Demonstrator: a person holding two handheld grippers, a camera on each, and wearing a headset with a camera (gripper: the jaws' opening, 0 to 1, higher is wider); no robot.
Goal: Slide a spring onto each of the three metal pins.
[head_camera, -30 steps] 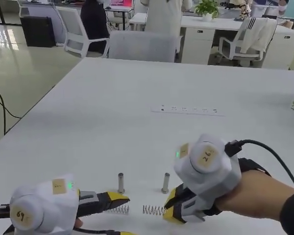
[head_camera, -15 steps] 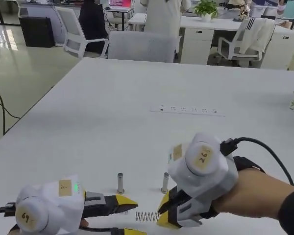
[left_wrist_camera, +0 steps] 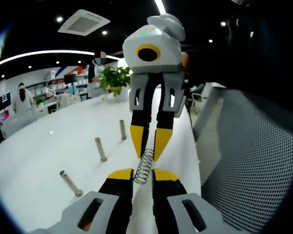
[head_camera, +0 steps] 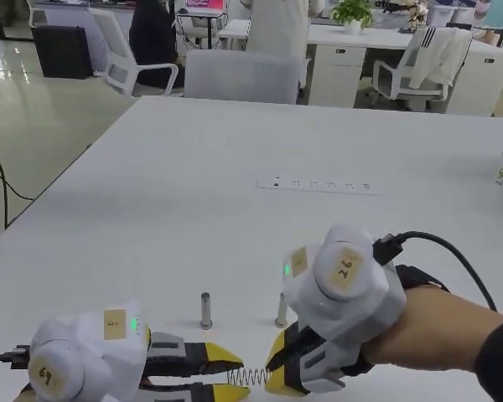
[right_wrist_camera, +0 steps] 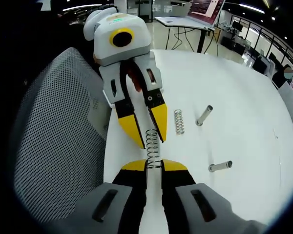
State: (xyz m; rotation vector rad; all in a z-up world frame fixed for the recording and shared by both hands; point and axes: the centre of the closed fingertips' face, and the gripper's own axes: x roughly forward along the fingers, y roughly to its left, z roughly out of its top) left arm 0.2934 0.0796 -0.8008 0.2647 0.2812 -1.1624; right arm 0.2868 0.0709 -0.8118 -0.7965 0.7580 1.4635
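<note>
White table (head_camera: 193, 209) takes most of the head view. A grey mesh chair (right_wrist_camera: 53, 146) takes the left of the right gripper view, by the table edge. L gripper (head_camera: 241, 376) sits bottom left of the head view, R gripper (head_camera: 272, 372) bottom centre, tips facing each other. R gripper's jaws are narrow, pinched on one end of a spring (head_camera: 251, 377) stretched btwn the two. L gripper's jaws stand part-open either side of the other end; contact can't be told. Power strip (head_camera: 318, 185) lies mid-table, well beyond. Left gripper view has all three pins in a row, left of centre: near pin (left_wrist_camera: 70, 183), mid pin (left_wrist_camera: 100, 148), far pin (left_wrist_camera: 122, 129). Head view and right gripper view each give two. Right gripper view adds a second spring (right_wrist_camera: 178, 122), flat on the table right of centre, just beside a pin.
</note>
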